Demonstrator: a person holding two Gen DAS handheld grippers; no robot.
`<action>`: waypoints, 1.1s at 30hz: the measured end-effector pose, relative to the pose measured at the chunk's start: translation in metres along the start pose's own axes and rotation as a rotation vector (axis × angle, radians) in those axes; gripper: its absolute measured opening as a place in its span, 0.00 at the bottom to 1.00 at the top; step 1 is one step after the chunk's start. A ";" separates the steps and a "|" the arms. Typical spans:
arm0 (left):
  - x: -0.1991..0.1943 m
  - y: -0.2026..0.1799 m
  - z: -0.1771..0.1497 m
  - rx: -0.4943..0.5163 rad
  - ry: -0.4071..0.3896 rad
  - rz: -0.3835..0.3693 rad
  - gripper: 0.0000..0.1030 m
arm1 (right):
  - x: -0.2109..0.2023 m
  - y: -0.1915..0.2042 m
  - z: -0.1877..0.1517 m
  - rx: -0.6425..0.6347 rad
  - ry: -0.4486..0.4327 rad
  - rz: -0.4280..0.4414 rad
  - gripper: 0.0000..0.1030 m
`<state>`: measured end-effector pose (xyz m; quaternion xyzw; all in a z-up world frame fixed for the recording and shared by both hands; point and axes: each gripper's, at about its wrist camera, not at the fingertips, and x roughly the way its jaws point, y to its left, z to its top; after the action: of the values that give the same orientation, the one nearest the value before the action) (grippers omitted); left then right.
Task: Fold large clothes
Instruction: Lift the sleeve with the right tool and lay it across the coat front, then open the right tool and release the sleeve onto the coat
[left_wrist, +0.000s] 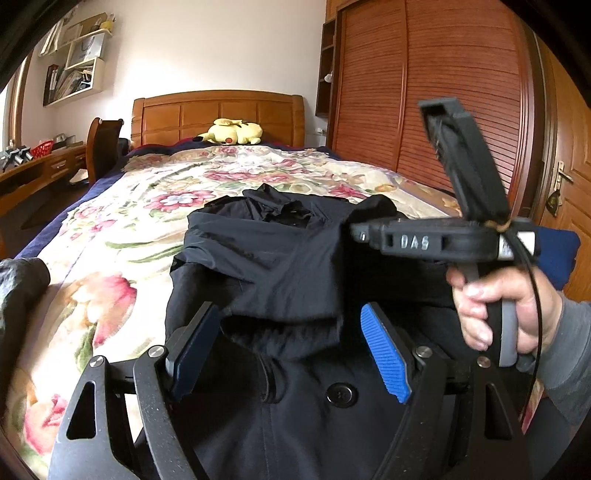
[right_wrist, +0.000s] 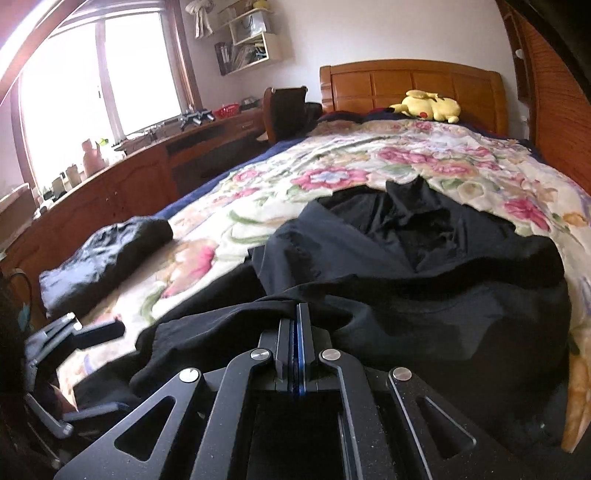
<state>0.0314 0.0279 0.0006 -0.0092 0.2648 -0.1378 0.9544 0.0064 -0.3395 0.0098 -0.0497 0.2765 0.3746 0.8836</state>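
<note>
The left gripper (left_wrist: 291, 347), low in its own view, stands wide open over the coat (left_wrist: 280, 266), its ribbed blue pads (left_wrist: 386, 356) clear of the cloth. The right gripper (right_wrist: 297, 332) has its flat pads pressed fully together at a dark fold of the coat; whether cloth is pinched between them is hard to tell. The coat is smooth, matte navy-black fabric, rumpled, with a round button (left_wrist: 340, 394) on its placket (the collar end bunches toward the headboard). It lies at lower centre on a floral quilt (left_wrist: 122, 229). At right in the left view, a hand (left_wrist: 495, 314) grips the right gripper's handle. A crinkly black bundle (right_wrist: 107, 258) sits at left, a yellow plush (right_wrist: 428, 105) at the wooden headboard (right_wrist: 406, 83).
</note>
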 end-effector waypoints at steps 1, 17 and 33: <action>0.000 0.000 0.000 0.000 0.000 0.000 0.77 | 0.004 0.000 -0.001 -0.004 0.009 -0.005 0.01; 0.002 0.004 0.000 -0.004 0.005 0.009 0.77 | 0.009 0.011 -0.017 -0.051 0.046 -0.221 0.42; 0.020 0.010 -0.008 -0.010 0.050 0.056 0.77 | -0.022 -0.005 -0.040 0.039 0.033 -0.230 0.56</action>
<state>0.0461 0.0322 -0.0171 -0.0030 0.2892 -0.1099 0.9509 -0.0207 -0.3682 -0.0128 -0.0701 0.2906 0.2645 0.9169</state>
